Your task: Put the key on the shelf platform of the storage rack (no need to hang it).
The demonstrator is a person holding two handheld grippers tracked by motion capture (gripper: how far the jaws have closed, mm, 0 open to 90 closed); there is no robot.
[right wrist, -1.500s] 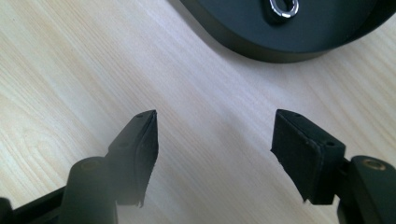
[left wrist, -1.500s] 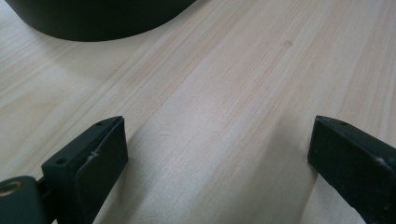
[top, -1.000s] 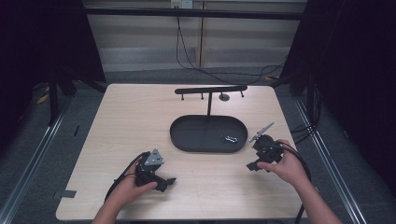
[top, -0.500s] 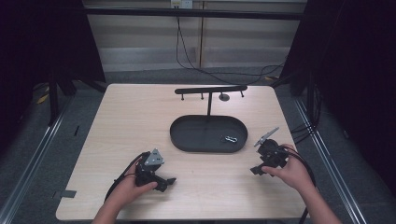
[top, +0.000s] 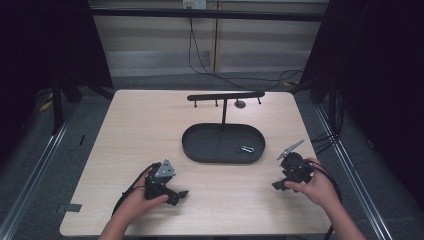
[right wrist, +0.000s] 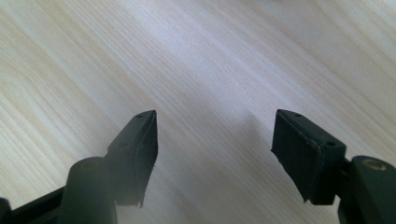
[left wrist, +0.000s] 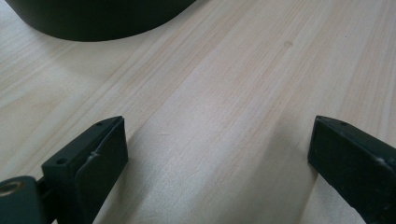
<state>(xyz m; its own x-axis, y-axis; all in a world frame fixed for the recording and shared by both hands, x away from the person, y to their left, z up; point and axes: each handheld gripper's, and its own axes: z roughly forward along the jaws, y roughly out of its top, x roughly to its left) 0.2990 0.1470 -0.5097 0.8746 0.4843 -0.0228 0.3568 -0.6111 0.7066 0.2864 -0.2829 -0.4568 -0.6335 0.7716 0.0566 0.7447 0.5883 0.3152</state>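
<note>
Both claws rest near the counter's [top: 130, 130] front edge, left claw [top: 181, 195] and right claw [top: 276, 186] released, grasping nothing. The small metal clasp [top: 245, 149] lies in the black oval tray [top: 200, 145], under the hanging stand [top: 225, 97]; hanging it seemingly remains undone.

Pale wood-grain table [top: 150, 125], smooth and matt, fine straight lines running along the boards, faint soft sheen where light falls. Black oval tray [top: 220, 145], matt, plastic or coated metal by the look, smooth wall with a dull shine in the left gripper view. Small silvery metal piece [top: 246, 149] lying in the tray, bright and glossy. Thin black stand [top: 224, 97] with crossbar, matt finish. Left gripper [left wrist: 212, 154] and right gripper [right wrist: 215, 144]: hard black plastic, matt, slightly scuffed at the edges, flat rubbery-looking pads. Grey three-cornered plates on top, bare dull metal.
</note>
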